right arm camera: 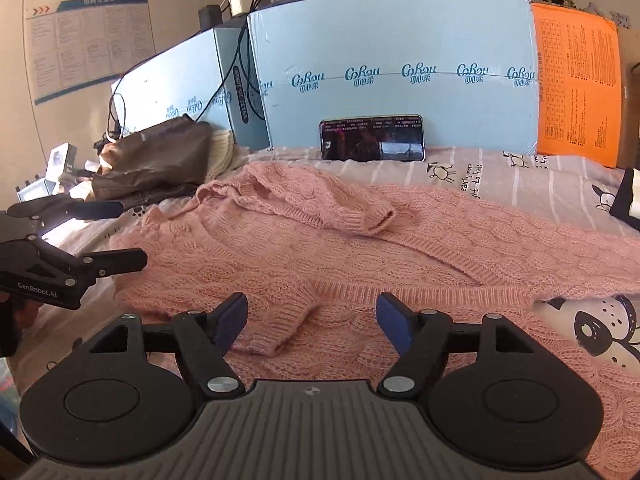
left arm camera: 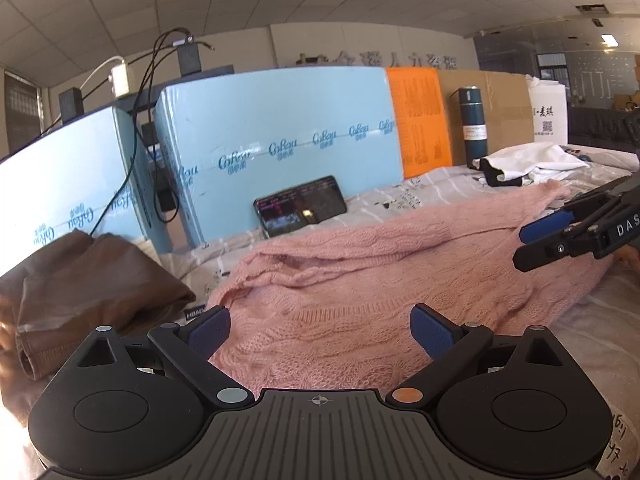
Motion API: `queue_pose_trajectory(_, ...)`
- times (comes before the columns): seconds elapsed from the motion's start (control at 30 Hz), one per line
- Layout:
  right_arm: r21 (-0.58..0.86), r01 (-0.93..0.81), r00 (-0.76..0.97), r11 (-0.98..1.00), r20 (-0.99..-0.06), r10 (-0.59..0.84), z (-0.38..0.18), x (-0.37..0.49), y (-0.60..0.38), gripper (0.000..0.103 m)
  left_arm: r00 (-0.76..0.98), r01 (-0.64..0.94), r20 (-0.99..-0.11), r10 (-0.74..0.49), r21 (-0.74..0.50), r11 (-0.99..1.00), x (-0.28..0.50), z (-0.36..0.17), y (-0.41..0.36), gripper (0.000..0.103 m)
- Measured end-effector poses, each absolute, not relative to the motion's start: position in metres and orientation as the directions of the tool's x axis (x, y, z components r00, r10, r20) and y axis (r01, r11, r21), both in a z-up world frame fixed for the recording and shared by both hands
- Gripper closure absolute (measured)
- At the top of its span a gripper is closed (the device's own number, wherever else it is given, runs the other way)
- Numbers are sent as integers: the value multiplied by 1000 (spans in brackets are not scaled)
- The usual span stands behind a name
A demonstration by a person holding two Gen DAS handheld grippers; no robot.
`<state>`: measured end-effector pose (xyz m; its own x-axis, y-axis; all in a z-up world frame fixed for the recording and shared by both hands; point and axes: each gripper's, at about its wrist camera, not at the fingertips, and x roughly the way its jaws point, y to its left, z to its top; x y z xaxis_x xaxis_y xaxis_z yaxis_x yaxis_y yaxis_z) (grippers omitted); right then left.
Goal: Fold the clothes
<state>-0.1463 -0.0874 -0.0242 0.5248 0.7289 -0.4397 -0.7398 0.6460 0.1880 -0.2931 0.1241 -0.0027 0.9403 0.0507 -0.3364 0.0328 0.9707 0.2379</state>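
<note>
The pink cable-knit sweater [right arm camera: 360, 248] lies spread across the bed [right arm camera: 500, 176], which is covered by a grey striped sheet with cartoon prints. One sleeve is already laid back over the chest, its ribbed cuff [right arm camera: 376, 216] resting near the middle, and the other sleeve's cuff [right arm camera: 280, 328] lies on the body of the garment just in front of the right hand-held gripper [right arm camera: 312, 320]. So the sleeve-folding step looks finished or nearly so. No fabric is between the right gripper's blue pads [right arm camera: 394, 322]: its jaws stand well spread with the cuff lying loose below them.

The left hand-held gripper [left arm camera: 320, 332] is also spread wide, empty, hovering low over the hem side of the sweater, tilted slightly downward. Each gripper shows in the other's view, at opposite ends of the garment and well apart.

The next move likely calls for taking the body itself: each gripper needs a firm pinch on an edge, both layers of loose knit caught together, then a lift and carry across so the sweater halves without dragging the folded sleeves out of place. The knit is soft and stretchy, so a shallow pinch could slip or pull only the top layer.

Behind the bed stand pale blue printed cardboard panels [right arm camera: 400, 52], with a dark smartphone [right arm camera: 372, 138] propped against them, and a brown leather-look garment [left arm camera: 80, 280] lies piled beside the sweater.
</note>
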Motion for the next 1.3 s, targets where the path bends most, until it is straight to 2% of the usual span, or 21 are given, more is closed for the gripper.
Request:
queue_pose_trajectory(0.07, 226, -743, 527, 630, -383, 759, -19, -149, -107, 19, 946, 114, -323, -3, 325, 939, -303, -2, 114, 3)
queue_pose_trajectory(0.17, 222, -743, 544, 631, -349, 763, -15, -158, -132, 15, 921, 216, -389, -39, 423, 880, -305, -6, 100, 1)
queue_pose_trajectory(0.27, 142, -743, 575, 654, -366, 732, -17, -173, -150, 14, 874, 327, -481, -65, 484, 812, -303, -13, 89, 1)
queue_pose_trajectory(0.37, 26, -729, 620, 684, -401, 675, -20, -187, -166, 14, 854, 355, -517, -51, 507, 785, -297, -20, 86, 1)
queue_pose_trajectory(0.57, -141, -654, 705, 743, -468, 532, -29, -199, -197, 14, 871, 330, -489, -44, 517, 790, -289, -27, 87, 0)
queue_pose_trajectory(0.73, -237, -576, 755, 782, -522, 397, -40, -190, -214, 14, 861, 335, -504, -63, 471, 816, -279, -25, 95, 0)
queue_pose_trajectory(0.9, -255, -559, 771, 789, -510, 381, -41, -181, -226, 13, 860, 284, -508, -38, 418, 863, -272, -25, 111, 0)
queue_pose_trajectory(0.97, -266, -538, 787, 799, -498, 364, -41, -176, -231, 13, 860, 253, -511, -19, 393, 884, -269, -24, 118, 6)
queue_pose_trajectory(1.0, -271, -529, 794, 804, -492, 357, -41, -174, -233, 15, 854, 253, -519, -29, 366, 895, -267, -22, 122, 10)
queue_pose_trajectory(1.03, -276, -520, 802, 809, -485, 350, -41, -172, -235, 18, 849, 253, -526, -40, 339, 906, -264, -21, 127, 19)
queue_pose_trajectory(1.07, -272, -515, 805, 813, -478, 351, -40, -170, -237, 25, 845, 252, -532, -50, 315, 915, -262, -20, 131, 31)
queue_pose_trajectory(1.1, -243, -525, 799, 815, -471, 374, -40, -167, -240, 39, 845, 254, -532, -56, 308, 917, -261, -20, 133, 39)
queue_pose_trajectory(1.13, -215, -535, 792, 817, -464, 397, -39, -164, -244, 48, 847, 255, -529, -61, 302, 919, -259, -19, 134, 55)
queue_pose_trajectory(1.17, -187, -545, 785, 817, -455, 419, -38, -161, -247, 60, 854, 252, -516, -63, 305, 918, -258, -17, 135, 63)
queue_pose_trajectory(1.2, -162, -553, 780, 817, -445, 440, -37, -157, -249, 69, 862, 248, -502, -64, 308, 918, -256, -15, 135, 63)
queue_pose_trajectory(1.3, -86, -587, 766, 805, -380, 519, -27, -144, -254, 86, 893, 215, -448, -51, 326, 921, -246, -7, 137, 64)
